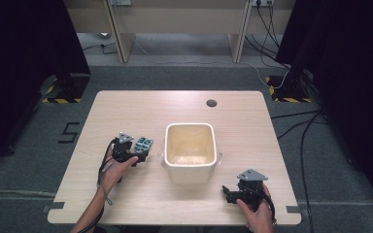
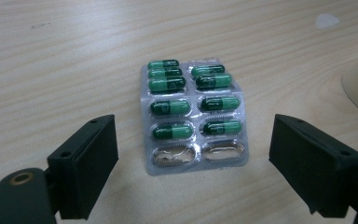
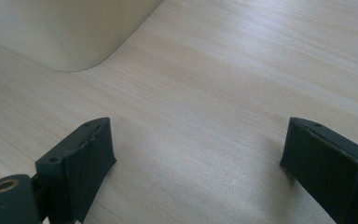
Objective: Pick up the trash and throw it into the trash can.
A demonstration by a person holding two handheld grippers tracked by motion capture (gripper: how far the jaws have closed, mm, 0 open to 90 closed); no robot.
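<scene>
While lying flat on the wooden table (image 1: pixel 252 126), pill pack (image 2: pixel 194 115) of green capsules, between wide-apart jaws of left gripper (image 2: pixel 193 163), not touching, beside cream tub (image 1: pixel 190 152), right gripper (image 3: pixel 198 163) wide too, holding nothing, near tub's corner.

Matt wood-grain table (image 2: pixel 51 56); glossy foil blister pack (image 2: pixel 195 161) (2 pockets empty).

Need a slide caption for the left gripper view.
Open left gripper faces a blister pack of green capsules on the table.
</scene>
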